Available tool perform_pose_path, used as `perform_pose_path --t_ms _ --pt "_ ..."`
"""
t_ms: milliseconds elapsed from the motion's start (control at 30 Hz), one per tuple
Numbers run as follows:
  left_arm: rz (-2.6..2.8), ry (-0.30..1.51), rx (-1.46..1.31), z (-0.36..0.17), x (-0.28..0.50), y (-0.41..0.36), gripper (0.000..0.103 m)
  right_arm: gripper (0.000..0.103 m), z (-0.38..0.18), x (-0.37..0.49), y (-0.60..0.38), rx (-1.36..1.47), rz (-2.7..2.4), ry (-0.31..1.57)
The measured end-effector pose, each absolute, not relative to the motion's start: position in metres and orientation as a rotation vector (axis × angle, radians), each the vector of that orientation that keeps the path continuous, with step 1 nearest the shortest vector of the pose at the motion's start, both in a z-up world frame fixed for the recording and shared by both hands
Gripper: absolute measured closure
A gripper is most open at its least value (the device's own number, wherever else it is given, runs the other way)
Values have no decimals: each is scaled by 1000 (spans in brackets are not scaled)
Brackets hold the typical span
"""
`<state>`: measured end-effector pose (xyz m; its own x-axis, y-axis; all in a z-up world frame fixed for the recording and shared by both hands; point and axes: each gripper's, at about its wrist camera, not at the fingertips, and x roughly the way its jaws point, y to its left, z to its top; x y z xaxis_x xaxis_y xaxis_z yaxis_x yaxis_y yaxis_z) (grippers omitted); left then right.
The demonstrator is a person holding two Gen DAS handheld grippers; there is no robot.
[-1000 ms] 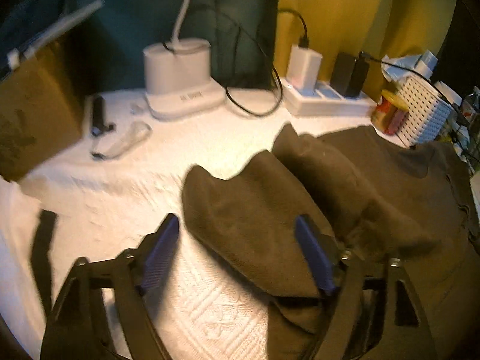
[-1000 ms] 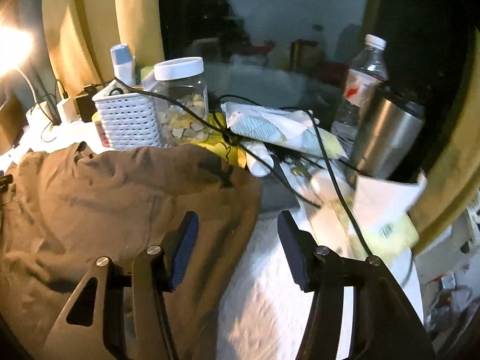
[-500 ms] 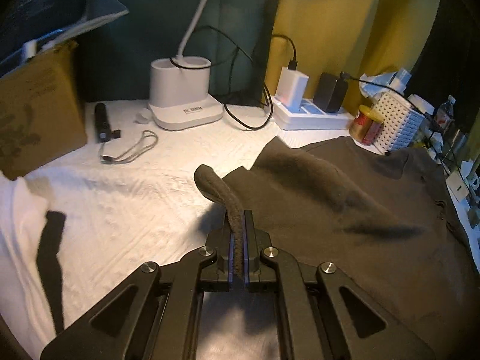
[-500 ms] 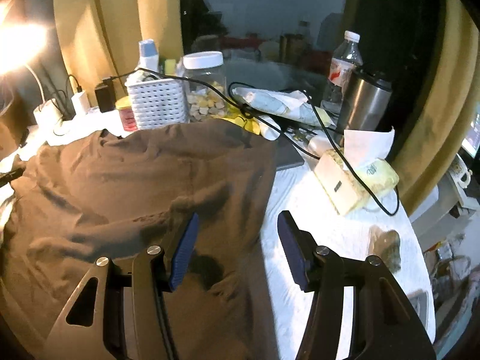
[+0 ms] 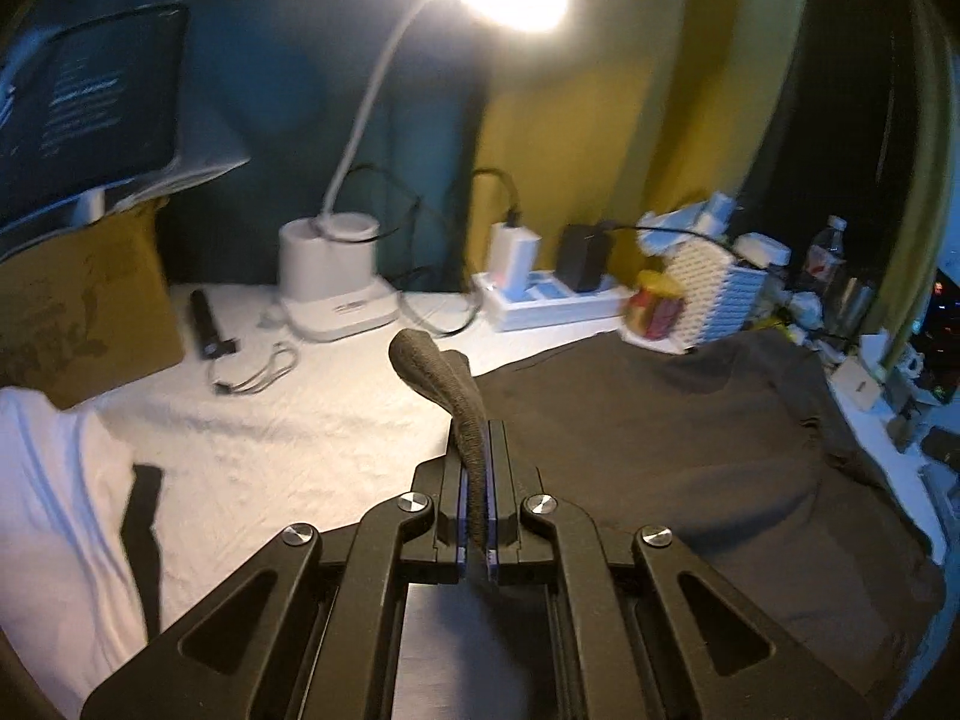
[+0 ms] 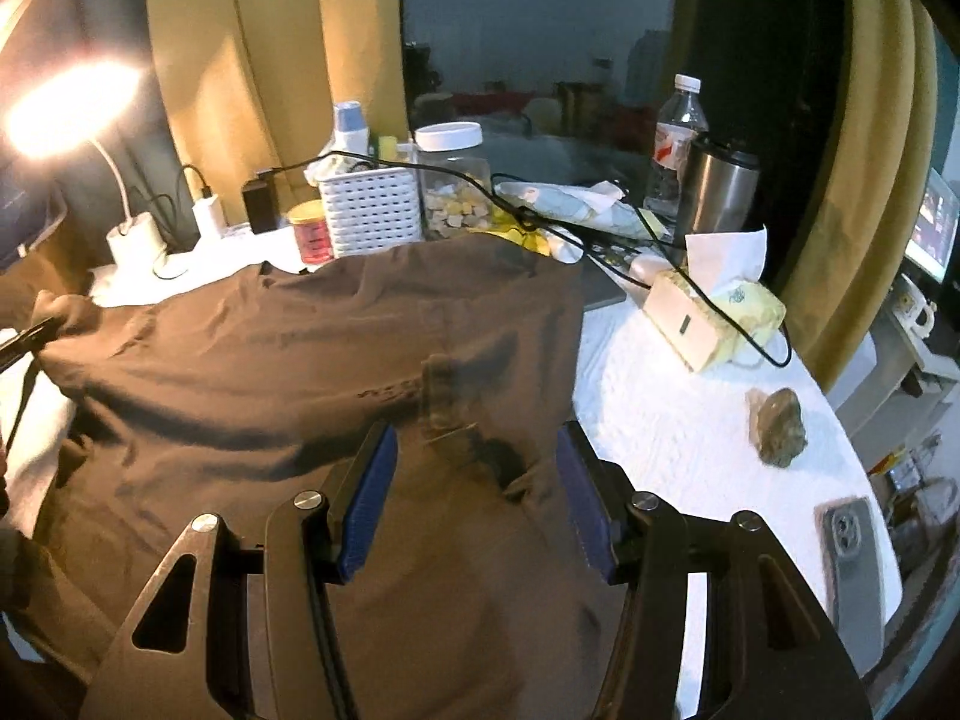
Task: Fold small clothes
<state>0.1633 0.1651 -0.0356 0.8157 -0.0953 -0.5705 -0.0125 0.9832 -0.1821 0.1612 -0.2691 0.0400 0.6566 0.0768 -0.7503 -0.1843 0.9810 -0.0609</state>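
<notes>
Shirt [image 5: 660, 450] pinched in left gripper [image 5: 475, 480]

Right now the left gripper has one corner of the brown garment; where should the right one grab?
Take the brown garment at its right edge, where it ends on the white cloth. Come in from the right: the right gripper hangs open above it, while the left gripper pinches the opposite end.
</notes>
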Motion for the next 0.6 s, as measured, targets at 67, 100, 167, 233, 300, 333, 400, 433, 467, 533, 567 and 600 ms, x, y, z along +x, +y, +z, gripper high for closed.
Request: perform_pose_path --t_ms 67,100,167,233,300,333,400,433,467,533,567,600 --pt "-64 604 -169 -31 165 154 101 45 39 153 -269 -122 167 839" --pt "-73 598 -161 -29 166 146 101 45 38 150 -270 -115 179 839" --pt "-89 586 -148 -26 167 131 101 45 35 146 -273 -114 198 843" --pt "-101 579 -140 -25 167 118 101 45 35 146 -278 -120 212 843" --pt "-115 582 -127 -25 170 102 101 45 36 147 -284 -118 224 834" --pt "-121 585 -119 -26 173 95 101 45 38 148 -288 -114 232 828" --pt "-135 602 -93 -30 179 78 101 45 40 149 -296 -104 237 813" --pt "-143 615 -84 -33 183 71 101 45 41 149 -300 -97 238 808" --pt "-150 632 -75 -36 188 64 101 45 41 149 -307 -80 240 801" --pt "-172 667 -67 -43 197 50 100 45 39 149 -318 -55 239 797" --pt "-195 695 -80 -48 204 44 99 45 38 149 -322 -44 237 796" --pt "-210 719 -88 -51 207 39 99 45 36 149 -329 -28 234 797"
